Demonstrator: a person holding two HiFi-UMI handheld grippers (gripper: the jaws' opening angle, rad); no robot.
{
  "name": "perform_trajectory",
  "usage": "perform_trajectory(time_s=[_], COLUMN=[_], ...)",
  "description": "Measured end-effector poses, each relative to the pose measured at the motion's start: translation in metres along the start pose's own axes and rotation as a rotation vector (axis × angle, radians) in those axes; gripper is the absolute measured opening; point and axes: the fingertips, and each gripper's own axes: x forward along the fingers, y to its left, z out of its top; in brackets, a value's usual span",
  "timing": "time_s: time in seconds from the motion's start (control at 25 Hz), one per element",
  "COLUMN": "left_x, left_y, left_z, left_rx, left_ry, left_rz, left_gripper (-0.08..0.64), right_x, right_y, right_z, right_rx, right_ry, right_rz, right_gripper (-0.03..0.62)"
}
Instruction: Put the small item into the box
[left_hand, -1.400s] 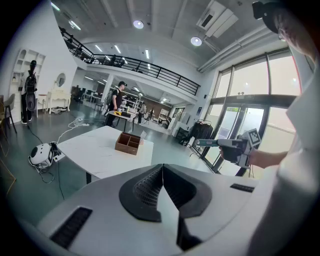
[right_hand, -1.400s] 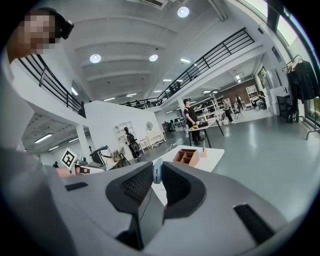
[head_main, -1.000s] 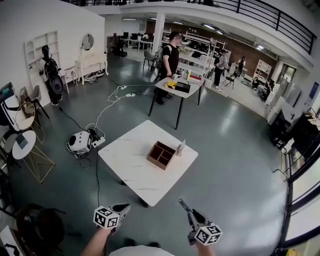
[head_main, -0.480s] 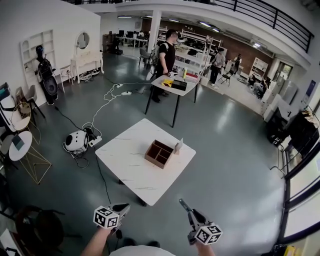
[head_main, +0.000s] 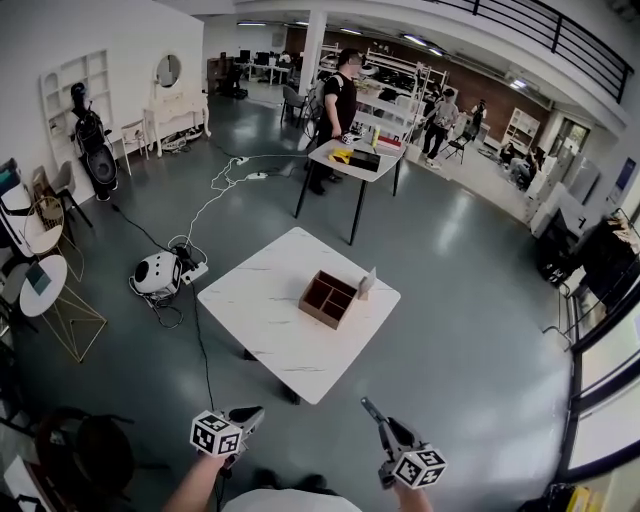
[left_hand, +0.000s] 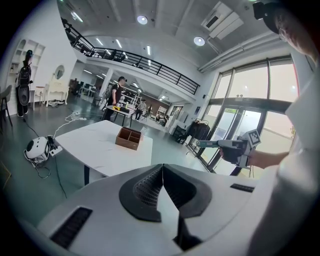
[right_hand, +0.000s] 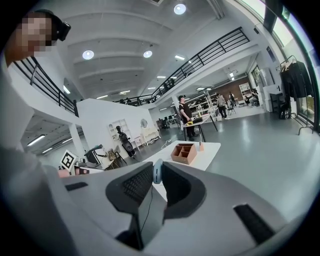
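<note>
**Small item (right_hand: 157, 172) pinched and carried, box well out of reach**

Little has changed over the last second. The head view has drifted slightly, so the white worktop (head_main: 262, 318) sits a touch higher in it. Both grippers hang at the bottom of that view as before, well short of the worktop's near corner. In my judgement the task is in its approach stage, and the drop can only come once the gap is closed.

The small item is a pale blue, rounded piece. Only its top edge shows, pinched between the jaws of the right gripper (right_hand: 156, 169). The left gripper (left_hand: 162, 168) has its jaws pressed together on nothing.

The brown, compartmented box (head_main: 330, 298) stands open-topped near the worktop's far right corner. An upright pale card (head_main: 367, 283) stands just beside it on the corner side.
</note>
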Motion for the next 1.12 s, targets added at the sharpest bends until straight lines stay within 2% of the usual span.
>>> perform_trajectory(time_s=[0.24, 0.68, 1.12], left_x=[-0.016, -0.035, -0.024], left_y=[0.014, 0.026, 0.033], left_z=[-0.007, -0.013, -0.003], left_rx=[-0.002, 0.027, 0.024], left_ry=[0.0, 0.015, 0.015], left_rz=[0.001, -0.001, -0.007], left_gripper=[0.014, 0.014, 0.014], right_x=[0.008, 0.014, 0.029], right_y=[0.014, 0.041, 0.031], right_z=[-0.014, -0.016, -0.011], right_rx=[0.021, 0.009, 0.008], right_ry=[0.003, -0.014, -0.003], right_rz=[-0.007, 0.006, 0.001], right_gripper=[0.075, 0.075, 0.075])
